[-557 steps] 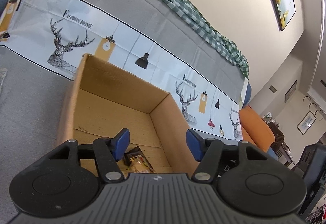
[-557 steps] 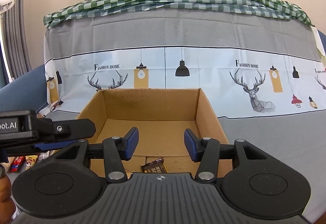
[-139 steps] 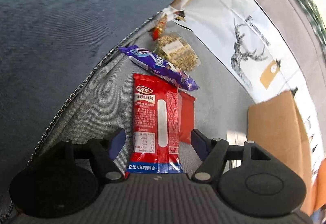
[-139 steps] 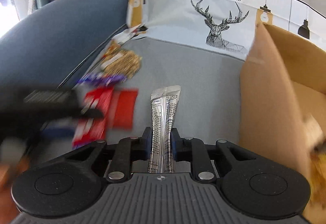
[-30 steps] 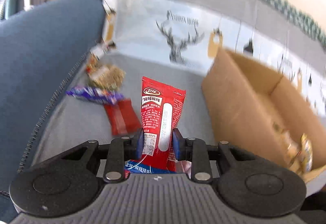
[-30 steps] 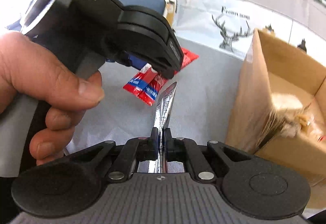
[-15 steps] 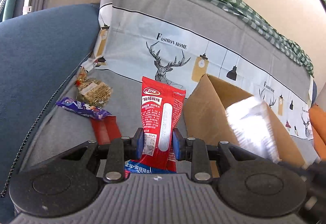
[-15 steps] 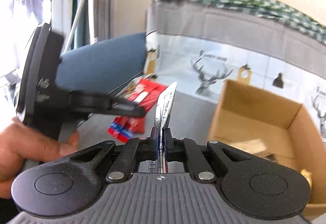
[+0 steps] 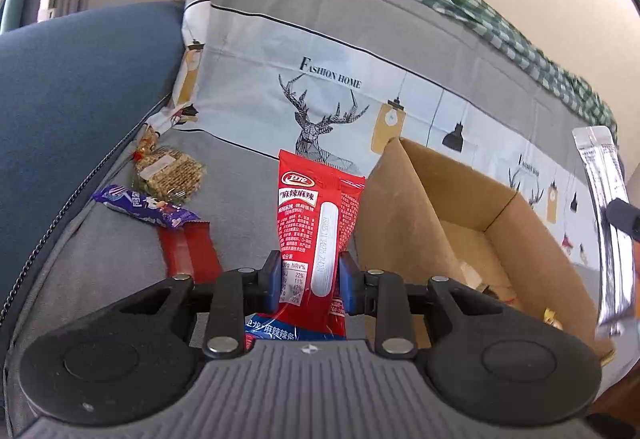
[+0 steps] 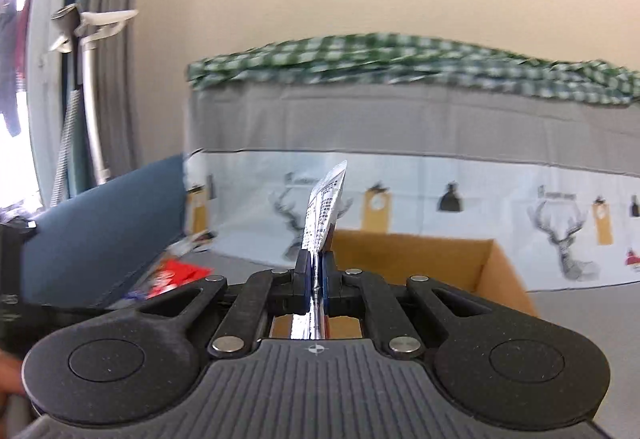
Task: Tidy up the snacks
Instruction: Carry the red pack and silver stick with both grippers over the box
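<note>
My left gripper (image 9: 307, 281) is clamped across the lower part of a red snack packet (image 9: 316, 231), which stands upright in the middle of the left wrist frame. It feels like a light, soft pouch: the film is slick and could slide, so I judge the flat lower body, just above the bottom seal, the safest hold. My right gripper (image 10: 316, 275) is pinched tight on a thin silver sachet (image 10: 323, 217), edge-on at the centre of its frame; it is flimsy and bends easily, so a grip near its end lets the rest flop.

The cardboard box (image 9: 404, 207) sits at the right of the left wrist frame, open at the top, its near wall just beside my red packet. That rim is the edge to clear. At centre left a purple bar (image 9: 146, 208), a red wrapper (image 9: 188, 249) and a bag of seeds (image 9: 168, 171) lie on the grey sofa seat (image 9: 100, 251), against the blue armrest (image 9: 80, 79). Above the box is open room.
</note>
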A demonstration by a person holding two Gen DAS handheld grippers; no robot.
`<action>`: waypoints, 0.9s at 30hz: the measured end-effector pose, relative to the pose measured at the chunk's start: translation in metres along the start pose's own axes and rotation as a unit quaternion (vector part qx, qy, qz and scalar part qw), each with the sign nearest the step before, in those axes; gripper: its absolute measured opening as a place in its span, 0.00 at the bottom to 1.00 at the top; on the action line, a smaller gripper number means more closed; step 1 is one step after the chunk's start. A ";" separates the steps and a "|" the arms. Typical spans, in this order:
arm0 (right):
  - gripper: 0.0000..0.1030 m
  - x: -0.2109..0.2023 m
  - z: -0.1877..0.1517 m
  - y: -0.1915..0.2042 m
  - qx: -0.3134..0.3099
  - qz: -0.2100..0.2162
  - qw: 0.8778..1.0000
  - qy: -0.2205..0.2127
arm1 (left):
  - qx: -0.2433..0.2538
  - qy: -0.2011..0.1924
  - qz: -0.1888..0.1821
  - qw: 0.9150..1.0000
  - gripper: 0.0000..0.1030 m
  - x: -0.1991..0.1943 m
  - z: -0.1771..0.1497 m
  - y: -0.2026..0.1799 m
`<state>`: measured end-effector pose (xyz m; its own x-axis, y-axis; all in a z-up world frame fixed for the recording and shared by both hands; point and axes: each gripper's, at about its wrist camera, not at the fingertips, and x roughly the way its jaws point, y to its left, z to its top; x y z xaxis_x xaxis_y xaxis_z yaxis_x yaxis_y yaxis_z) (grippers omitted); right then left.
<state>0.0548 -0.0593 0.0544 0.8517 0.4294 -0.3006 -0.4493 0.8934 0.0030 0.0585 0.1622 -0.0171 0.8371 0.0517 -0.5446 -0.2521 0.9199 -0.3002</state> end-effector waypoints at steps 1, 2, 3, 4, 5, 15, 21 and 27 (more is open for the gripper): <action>0.05 0.003 -0.003 -0.006 0.002 -0.005 1.000 -0.003 | 0.007 0.000 0.002 1.000 0.31 0.001 -0.001 -0.001; 0.05 0.006 -0.006 -0.012 0.007 -0.008 1.000 -0.005 | 0.011 0.000 0.005 1.000 0.30 0.002 -0.002 -0.002; 0.05 0.008 -0.010 -0.017 0.013 -0.010 1.000 -0.006 | 0.011 0.001 0.007 1.000 0.30 0.003 -0.002 -0.002; 0.05 0.011 -0.016 -0.024 0.021 -0.012 1.000 -0.007 | 0.009 0.002 0.007 1.000 0.30 0.004 -0.003 -0.001; 0.05 0.013 -0.021 -0.030 0.032 -0.015 0.999 -0.007 | 0.006 0.003 0.009 1.000 0.30 0.006 -0.003 -0.001; 0.05 0.026 -0.040 -0.056 0.089 -0.008 0.996 -0.001 | 0.027 -0.006 0.016 0.999 0.31 0.017 -0.007 -0.019; 0.05 0.027 -0.042 -0.064 0.108 0.001 0.994 -0.008 | 0.032 -0.010 0.012 0.999 0.31 0.019 -0.003 -0.028; 0.05 0.030 -0.043 -0.064 0.108 0.008 0.994 -0.011 | 0.037 -0.015 -0.002 0.999 0.31 0.015 0.004 -0.043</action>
<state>0.0978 -0.1095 0.0047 0.8521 0.4439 -0.2774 -0.3959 0.8932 0.2133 0.0838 0.1252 -0.0098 0.8527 0.0580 -0.5192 -0.2122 0.9466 -0.2428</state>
